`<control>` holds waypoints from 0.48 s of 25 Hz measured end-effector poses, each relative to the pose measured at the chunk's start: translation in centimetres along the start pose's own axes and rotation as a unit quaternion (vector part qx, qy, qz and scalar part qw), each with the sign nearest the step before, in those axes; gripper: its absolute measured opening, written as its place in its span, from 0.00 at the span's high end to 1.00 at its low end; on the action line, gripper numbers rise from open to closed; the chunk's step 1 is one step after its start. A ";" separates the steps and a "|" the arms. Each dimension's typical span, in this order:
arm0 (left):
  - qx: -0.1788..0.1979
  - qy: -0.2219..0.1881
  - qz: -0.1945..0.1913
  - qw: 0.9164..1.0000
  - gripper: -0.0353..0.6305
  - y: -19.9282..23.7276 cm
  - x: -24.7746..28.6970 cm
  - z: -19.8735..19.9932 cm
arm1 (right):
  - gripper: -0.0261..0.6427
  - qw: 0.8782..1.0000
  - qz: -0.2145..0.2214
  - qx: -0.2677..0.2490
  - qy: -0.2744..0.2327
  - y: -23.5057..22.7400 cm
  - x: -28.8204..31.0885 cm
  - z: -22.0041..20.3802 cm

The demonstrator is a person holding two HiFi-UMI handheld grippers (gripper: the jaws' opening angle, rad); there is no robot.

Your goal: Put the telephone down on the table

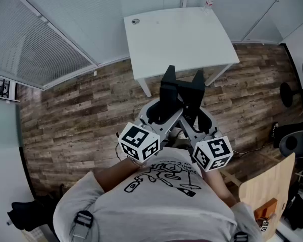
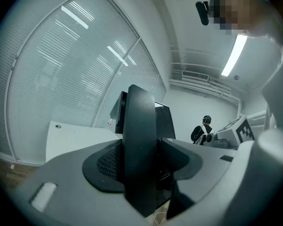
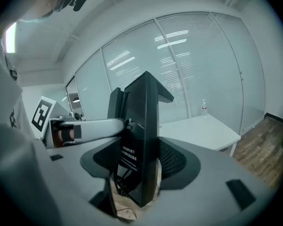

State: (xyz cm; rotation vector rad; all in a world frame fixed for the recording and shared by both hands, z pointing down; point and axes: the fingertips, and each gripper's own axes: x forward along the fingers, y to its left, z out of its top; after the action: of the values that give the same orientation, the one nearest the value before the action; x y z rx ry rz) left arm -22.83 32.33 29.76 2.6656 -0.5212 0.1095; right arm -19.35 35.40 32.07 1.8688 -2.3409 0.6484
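Note:
No telephone shows in any view. In the head view my left gripper [image 1: 167,77] and right gripper [image 1: 194,82] are held side by side in front of the person's chest, pointing at the white table [image 1: 182,34]. Their marker cubes [image 1: 139,141] sit close to the shirt. Both sets of black jaws stand open with nothing between them. The left gripper view looks past its own jaws [image 2: 140,126] to the table [image 2: 70,135]. The right gripper view shows its jaws [image 3: 144,126], the left gripper to their left and the table [image 3: 203,128] beyond.
On the table are a small round thing [image 1: 136,21] at the far left corner and a clear bottle [image 1: 208,1] at the far right. Blinds and glass walls stand behind it. A chair base [image 1: 288,92] and a wooden board [image 1: 267,185] are at the right. A distant person [image 2: 203,128] stands indoors.

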 end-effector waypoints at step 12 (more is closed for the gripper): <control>-0.006 -0.001 0.005 1.000 0.61 1.2 0.9 0.8 | 0.61 1.000 0.003 -0.003 0.000 -0.6 1.3 0.8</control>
State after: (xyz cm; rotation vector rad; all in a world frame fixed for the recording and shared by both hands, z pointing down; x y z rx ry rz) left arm -22.45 30.72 29.66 2.6524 -0.5346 0.1054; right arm -18.91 33.77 31.91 1.8612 -2.3463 0.6407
